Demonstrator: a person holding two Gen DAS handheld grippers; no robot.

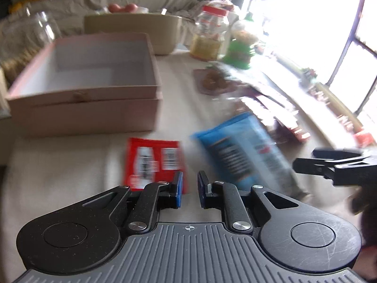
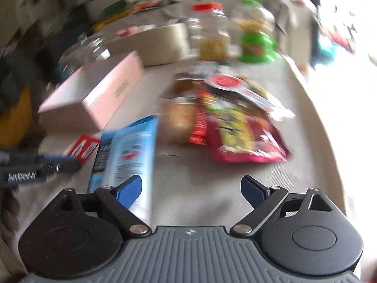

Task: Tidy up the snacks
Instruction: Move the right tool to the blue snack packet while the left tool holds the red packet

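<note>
**Snack packets lie loose beside an open pink box**

The left gripper [image 1: 189, 189], low in the middle of its own view, has its blue pads drawn nearly together with nothing between them. Just above its left pad a red packet [image 1: 154, 162] lies flat on the pale tablecloth [image 1: 70, 165], barcode side up. To the right of that sits a blue packet [image 1: 245, 151], blurred. The right gripper [image 2: 190, 188] stands wide apart in its own view and grips nothing; the blue packet [image 2: 132, 148] lies by its left pad, though the blur hides whether they touch. The same gripper enters the left view from the right edge [image 1: 329, 165].

In the upper left of the left view a pink box [image 1: 89, 94] stands open and shows a white inside. Behind it is a beige tub [image 1: 132, 33]. Right of the tub stand a red-lidded jar [image 1: 209, 35] and a green-based jar [image 1: 240, 47]. In the middle of the right view, a heap of packets [image 2: 235, 122] lies on the cloth, a dark red bag with yellow print at the front
</note>
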